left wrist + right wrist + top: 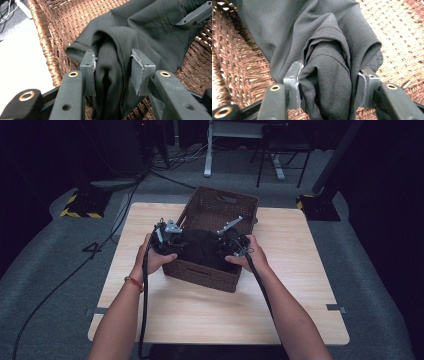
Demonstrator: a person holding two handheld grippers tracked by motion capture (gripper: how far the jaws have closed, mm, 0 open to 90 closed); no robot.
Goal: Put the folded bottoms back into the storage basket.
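Black cloth (201,247) sagged between the two tools, each pinching a bunched fold, likely so it hung clear of the basket (216,205) while handled. The left tool (113,71) and right tool (327,83) gripped opposite ends above the near rim. It looked thin, matte, softly creased. Beyond lay woven wicker, then the pale desk (300,250).
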